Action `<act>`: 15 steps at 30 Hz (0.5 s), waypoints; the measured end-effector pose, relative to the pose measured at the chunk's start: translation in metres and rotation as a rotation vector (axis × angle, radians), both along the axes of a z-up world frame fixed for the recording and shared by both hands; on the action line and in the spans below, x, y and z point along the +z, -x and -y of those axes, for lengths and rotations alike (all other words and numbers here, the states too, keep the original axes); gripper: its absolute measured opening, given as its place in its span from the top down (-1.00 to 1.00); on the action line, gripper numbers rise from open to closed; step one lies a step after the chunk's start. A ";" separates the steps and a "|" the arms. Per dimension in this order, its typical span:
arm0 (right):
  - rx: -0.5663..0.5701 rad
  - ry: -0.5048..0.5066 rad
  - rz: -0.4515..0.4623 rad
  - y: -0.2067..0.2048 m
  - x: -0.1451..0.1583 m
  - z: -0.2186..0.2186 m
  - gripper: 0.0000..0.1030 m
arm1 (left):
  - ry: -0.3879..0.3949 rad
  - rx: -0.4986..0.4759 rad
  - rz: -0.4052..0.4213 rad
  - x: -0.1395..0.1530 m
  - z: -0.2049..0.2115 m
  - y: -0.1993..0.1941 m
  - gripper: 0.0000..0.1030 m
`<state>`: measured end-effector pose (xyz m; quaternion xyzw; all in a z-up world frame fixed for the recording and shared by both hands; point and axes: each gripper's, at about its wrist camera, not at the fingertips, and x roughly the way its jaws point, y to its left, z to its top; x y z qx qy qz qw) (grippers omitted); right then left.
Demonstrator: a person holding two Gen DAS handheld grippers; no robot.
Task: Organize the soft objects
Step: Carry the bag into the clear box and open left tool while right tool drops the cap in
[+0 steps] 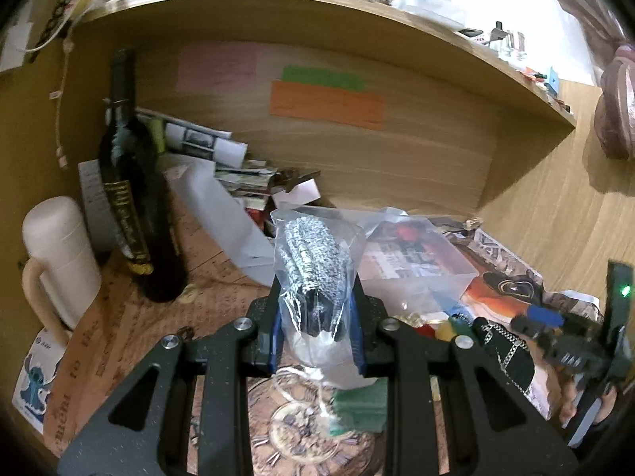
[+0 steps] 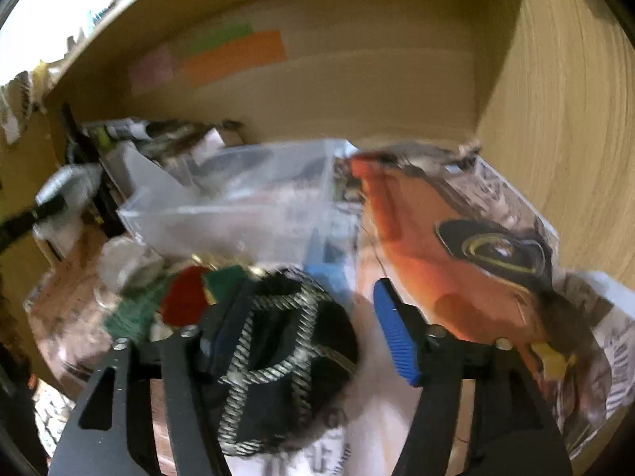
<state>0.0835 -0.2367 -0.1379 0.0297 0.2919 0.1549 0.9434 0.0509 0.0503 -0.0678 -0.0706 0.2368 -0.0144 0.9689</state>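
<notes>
**Left gripper clamped on bagged knit item; right gripper spread over black pouch**

Left gripper: the two blue-padded fingers are closed on a clear plastic bag, pinching its lower part. The bag stands upright between the fingers and holds a rolled grey-and-white knit cloth. It is raised above the desk, in front of a clear plastic box.

Right gripper: the fingers stand wide apart. Only the right blue pad shows clearly; the left one is partly hidden behind a black pouch with silver braided trim. The pouch lies between the fingers, against the left one. Whether the pad touches it cannot be told, as this view is blurred.

Surroundings, left wrist view: a dark wine bottle stands upright at the left, with a white lidded mug just beside it. Loose papers are piled against the back wall of the wooden desk alcove. Orange, green and pink sticky notes are stuck on that wall. A green sponge lies just below the bag.

Right wrist view: the clear plastic box sits behind the pouch. A red piece and a green piece lie at its near edge. An orange printed magazine covers the desk to the right.
</notes>
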 end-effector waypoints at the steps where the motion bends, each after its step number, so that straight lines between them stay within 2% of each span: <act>1: 0.001 0.013 -0.020 -0.002 -0.005 0.000 -0.19 | 0.003 -0.006 -0.001 0.000 0.002 -0.003 0.47; 3: 0.011 0.023 -0.067 -0.008 -0.017 0.002 -0.18 | 0.008 -0.017 -0.006 -0.001 0.005 -0.007 0.47; 4: 0.014 0.029 -0.091 -0.010 -0.023 0.003 -0.09 | 0.009 -0.022 -0.009 -0.001 0.006 -0.011 0.47; 5: 0.019 0.029 -0.103 -0.011 -0.026 0.003 0.03 | 0.009 -0.026 -0.011 -0.002 0.007 -0.013 0.47; 6: 0.029 0.025 -0.108 -0.012 -0.029 0.004 0.30 | 0.008 -0.029 -0.014 -0.003 0.008 -0.015 0.47; 10: 0.037 0.025 -0.089 -0.010 -0.027 0.006 0.68 | 0.005 -0.040 -0.023 -0.004 0.013 -0.023 0.47; 15: 0.033 0.027 -0.017 -0.007 -0.006 0.005 0.70 | 0.003 -0.046 -0.025 -0.002 0.014 -0.036 0.47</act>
